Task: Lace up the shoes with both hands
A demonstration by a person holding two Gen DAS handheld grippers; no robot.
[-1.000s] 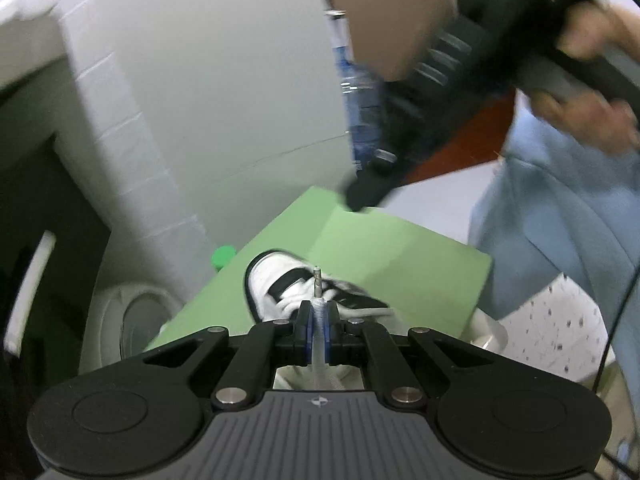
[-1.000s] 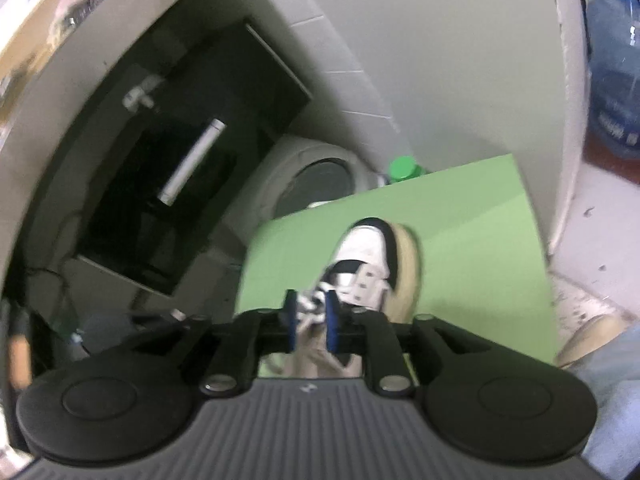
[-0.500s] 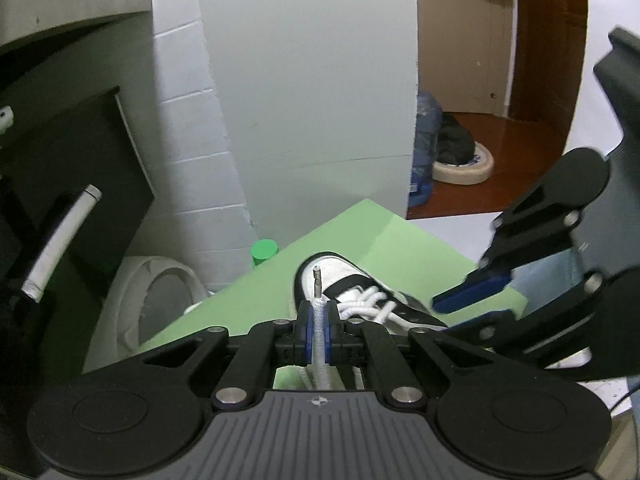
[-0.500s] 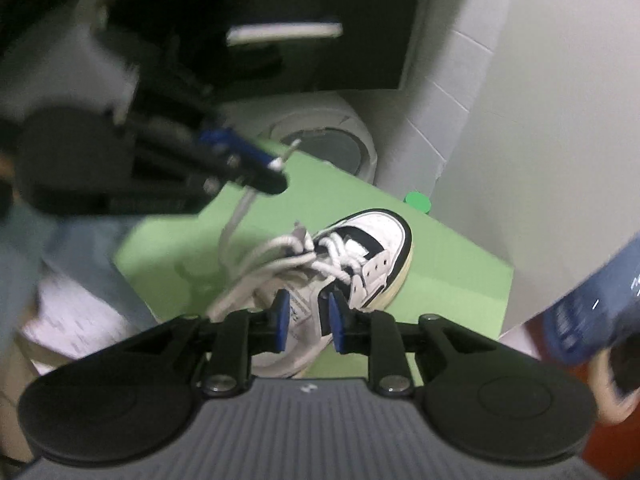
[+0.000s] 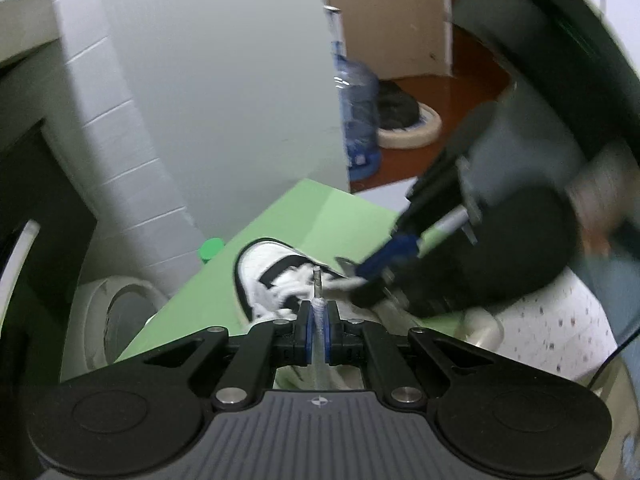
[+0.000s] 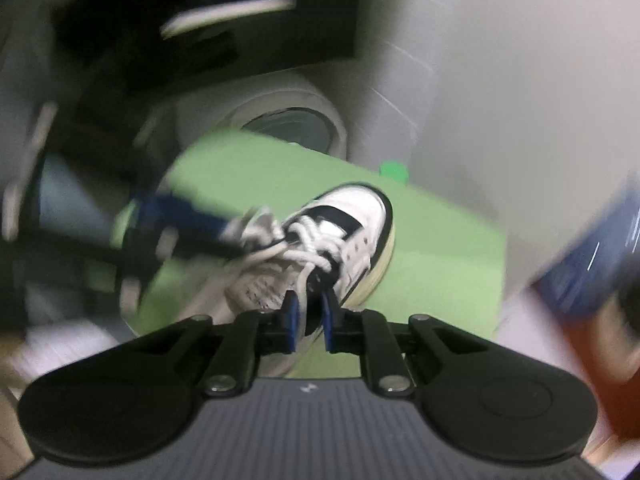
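Observation:
A white and black sneaker (image 5: 268, 268) (image 6: 356, 216) lies on a green mat (image 5: 352, 220) (image 6: 260, 168). My left gripper (image 5: 317, 314) is shut on a white lace end whose metal tip (image 5: 316, 278) sticks up above the pads. In the right wrist view it shows blurred, reaching in from the left (image 6: 192, 216) over the shoe's tongue. My right gripper (image 6: 309, 320) hovers low over the laced side of the shoe. Its jaws are closing, with a lace strand (image 6: 310, 276) running down into the gap, pads apart from it. It appears blurred (image 5: 388, 260) in the left wrist view.
A green bottle cap (image 5: 211, 249) (image 6: 394, 170) stands at the mat's far edge by a white brick wall. A round white drum (image 5: 116, 312) sits beside the mat. A blue water jug (image 5: 358, 120) and a cardboard box (image 5: 392, 12) stand further back.
The right gripper has rolled and come down close onto the shoe's laces, its jaws narrowing. The left gripper keeps its hold on the lace end, which stays above the shoe.

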